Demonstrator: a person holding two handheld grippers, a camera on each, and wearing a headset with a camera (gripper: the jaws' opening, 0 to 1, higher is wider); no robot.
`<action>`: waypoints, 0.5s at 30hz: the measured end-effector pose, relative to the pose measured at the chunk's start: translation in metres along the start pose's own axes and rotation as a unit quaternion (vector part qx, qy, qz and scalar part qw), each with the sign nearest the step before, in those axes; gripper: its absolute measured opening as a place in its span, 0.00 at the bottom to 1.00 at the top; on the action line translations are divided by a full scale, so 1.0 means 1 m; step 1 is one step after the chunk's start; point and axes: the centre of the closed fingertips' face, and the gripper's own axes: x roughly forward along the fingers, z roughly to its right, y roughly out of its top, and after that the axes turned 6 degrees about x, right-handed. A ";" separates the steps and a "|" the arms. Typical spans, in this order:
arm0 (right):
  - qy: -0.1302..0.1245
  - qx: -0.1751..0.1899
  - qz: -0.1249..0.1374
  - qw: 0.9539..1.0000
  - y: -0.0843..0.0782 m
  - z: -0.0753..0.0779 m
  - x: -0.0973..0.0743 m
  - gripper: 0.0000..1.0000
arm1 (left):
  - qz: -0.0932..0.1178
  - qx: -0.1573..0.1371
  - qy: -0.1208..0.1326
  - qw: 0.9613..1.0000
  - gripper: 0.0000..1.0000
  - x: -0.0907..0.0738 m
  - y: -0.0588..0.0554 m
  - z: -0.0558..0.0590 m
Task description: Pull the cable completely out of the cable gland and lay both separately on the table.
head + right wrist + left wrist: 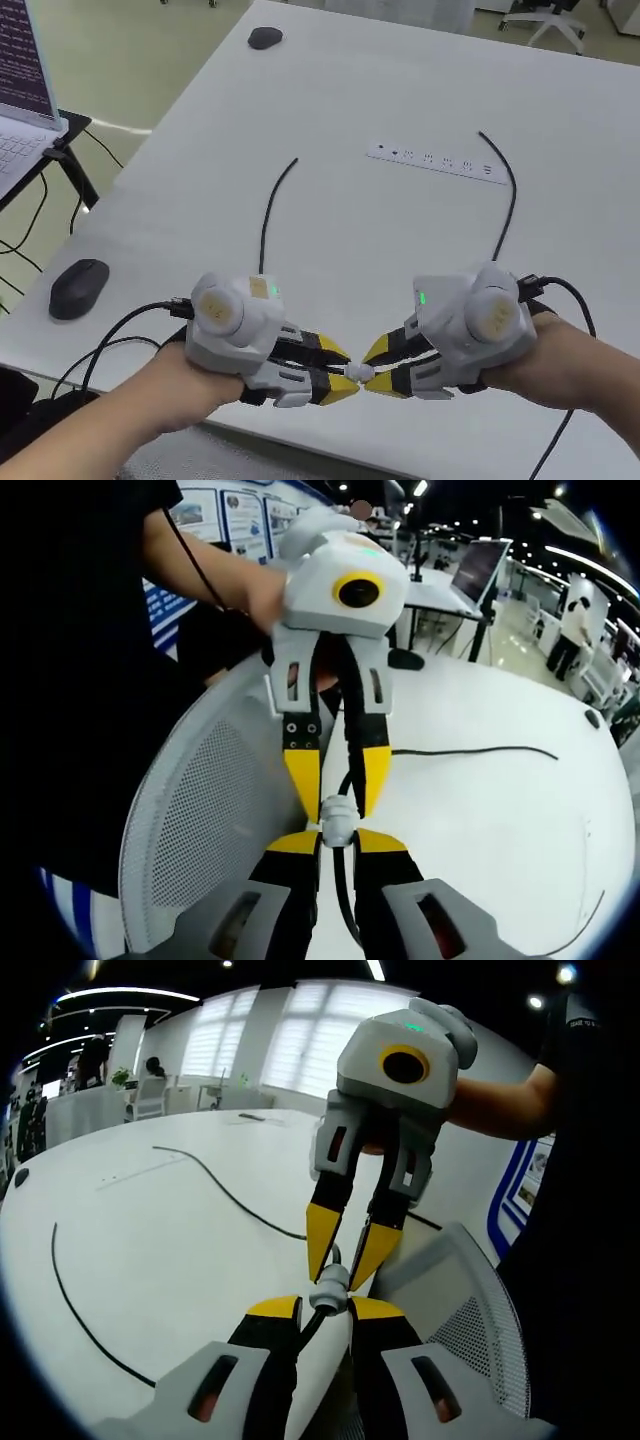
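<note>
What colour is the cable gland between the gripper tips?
Light grey cable gland, clearest in the left gripper view.

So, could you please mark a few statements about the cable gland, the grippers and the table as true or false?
1. The left hand-held gripper and the right hand-held gripper meet tip to tip at the cable gland. True.
2. The cable gland lies flat on the table. False: it is held up between the two grippers, at the table's near edge.
3. A power strip lies on the table beyond the grippers. True.
4. The cable is fully out of the gland. False: the black cable runs from the gland down between the left gripper's jaws.
</note>
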 end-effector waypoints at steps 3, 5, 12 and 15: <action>-0.001 -0.007 -0.002 1.000 0.000 -0.001 0.002 0.06 | 0.001 0.007 -0.003 1.000 0.15 0.000 -0.001 0.002; -0.003 -0.013 -0.004 1.000 0.001 -0.001 0.004 0.06 | 0.001 0.012 -0.002 1.000 0.15 -0.002 -0.002 0.002; -0.023 -0.013 0.009 1.000 0.009 0.001 0.010 0.07 | -0.005 0.014 -0.005 1.000 0.15 -0.011 -0.005 -0.004; -0.027 -0.002 0.013 1.000 0.014 0.001 0.011 0.08 | -0.011 0.022 -0.011 1.000 0.14 -0.016 -0.005 -0.003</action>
